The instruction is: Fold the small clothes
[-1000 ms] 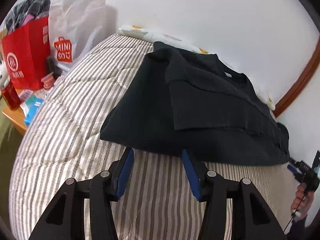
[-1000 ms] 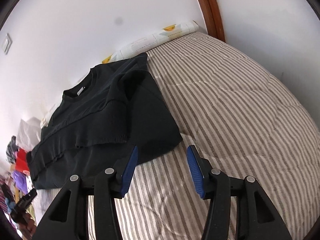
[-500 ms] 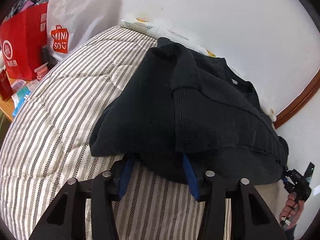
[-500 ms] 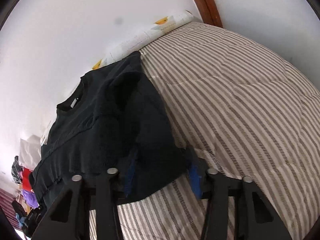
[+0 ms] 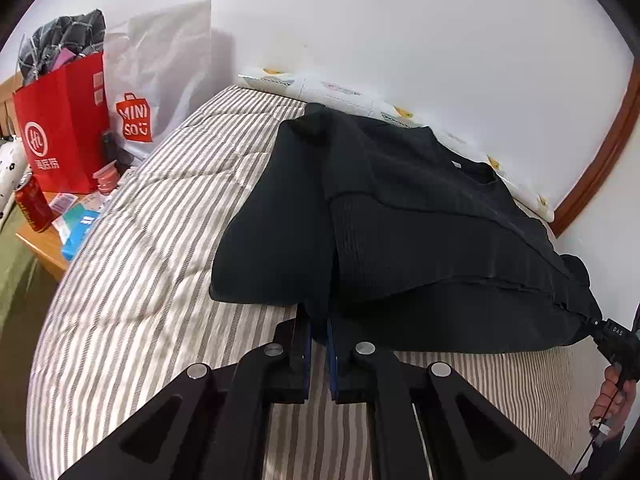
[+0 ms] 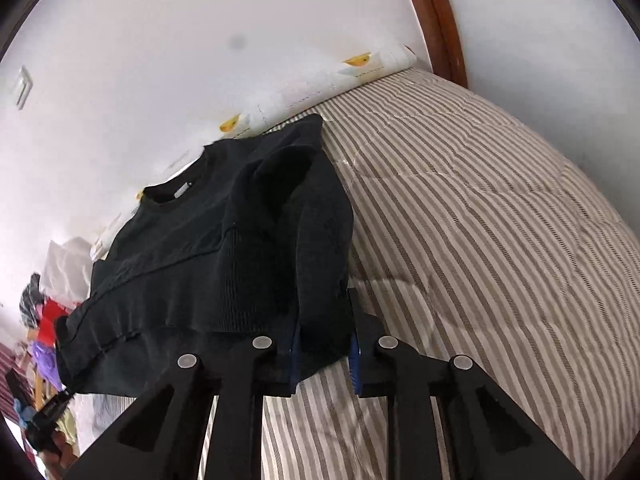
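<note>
A black knit sweater (image 5: 400, 216) lies on the striped bed, sleeves folded in over its body; it also shows in the right wrist view (image 6: 224, 248). My left gripper (image 5: 319, 336) is shut on the sweater's bottom hem near its left corner, lifting it slightly. My right gripper (image 6: 324, 344) grips the hem at the other corner, its jaws narrowed on a thick fold of cloth and the hem raised off the bed. The fingertips of both grippers are hidden in the fabric.
The striped quilt (image 5: 160, 240) (image 6: 480, 220) covers the bed. A red bag (image 5: 56, 132) and white MINISO bag (image 5: 156, 92) stand on a bedside table (image 5: 44, 252) with a can and boxes. White wall and a rolled printed sheet (image 6: 360, 68) lie behind.
Both grippers moved forward onto the sweater's bottom hem and closed on it. The hem is now lifted off the quilt at both corners.
</note>
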`<state>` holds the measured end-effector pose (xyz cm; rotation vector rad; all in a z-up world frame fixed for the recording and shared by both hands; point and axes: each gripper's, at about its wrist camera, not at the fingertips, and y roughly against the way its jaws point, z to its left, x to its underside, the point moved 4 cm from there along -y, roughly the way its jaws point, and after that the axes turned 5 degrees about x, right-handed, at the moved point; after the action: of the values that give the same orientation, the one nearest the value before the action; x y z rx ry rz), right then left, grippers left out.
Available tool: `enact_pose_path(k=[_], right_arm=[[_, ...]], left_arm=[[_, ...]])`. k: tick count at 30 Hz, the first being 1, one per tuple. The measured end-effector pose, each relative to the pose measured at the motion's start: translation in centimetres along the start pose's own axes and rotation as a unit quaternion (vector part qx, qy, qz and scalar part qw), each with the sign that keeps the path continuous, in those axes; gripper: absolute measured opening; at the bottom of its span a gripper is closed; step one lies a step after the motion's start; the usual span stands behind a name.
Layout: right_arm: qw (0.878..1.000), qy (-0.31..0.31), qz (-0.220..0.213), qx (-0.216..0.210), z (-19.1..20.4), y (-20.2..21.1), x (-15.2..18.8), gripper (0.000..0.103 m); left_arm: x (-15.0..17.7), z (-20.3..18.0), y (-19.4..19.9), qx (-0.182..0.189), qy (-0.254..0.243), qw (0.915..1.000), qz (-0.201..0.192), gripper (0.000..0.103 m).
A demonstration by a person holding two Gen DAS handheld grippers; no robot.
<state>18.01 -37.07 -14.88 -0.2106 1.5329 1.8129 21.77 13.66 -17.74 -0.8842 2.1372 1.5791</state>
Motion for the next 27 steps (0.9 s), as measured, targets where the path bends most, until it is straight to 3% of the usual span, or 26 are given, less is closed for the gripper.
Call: enact_pose_path(k=[12,20,23,27], right_arm=[[1.0,0.03,0.006,0.009,-2.8,5.5,5.5,0.018],[0.998,0.014,-0.003,0.053,-4.6,8.7,7.3,0.026],[0.997,0.034,-0.033,0.058,-3.7,11.0,7.0,0.028],[0.993,0.091,-0.055,0.041,-0.2,12.6,7.6,0.03]], left_arm=[[5.5,-0.3,4.3,0.003,-0.017,0.9998,0.003,0.007],[7.0,-0.5,5.4,0.002,-0.038,0.9985,0.038,0.008],[7.4,-1.0,7.1,0.01,-0.05,0.9983,0.03,0.009],[7.8,-2.1,9.2,0.028,-0.067,0.9974,0.004,0.021]])
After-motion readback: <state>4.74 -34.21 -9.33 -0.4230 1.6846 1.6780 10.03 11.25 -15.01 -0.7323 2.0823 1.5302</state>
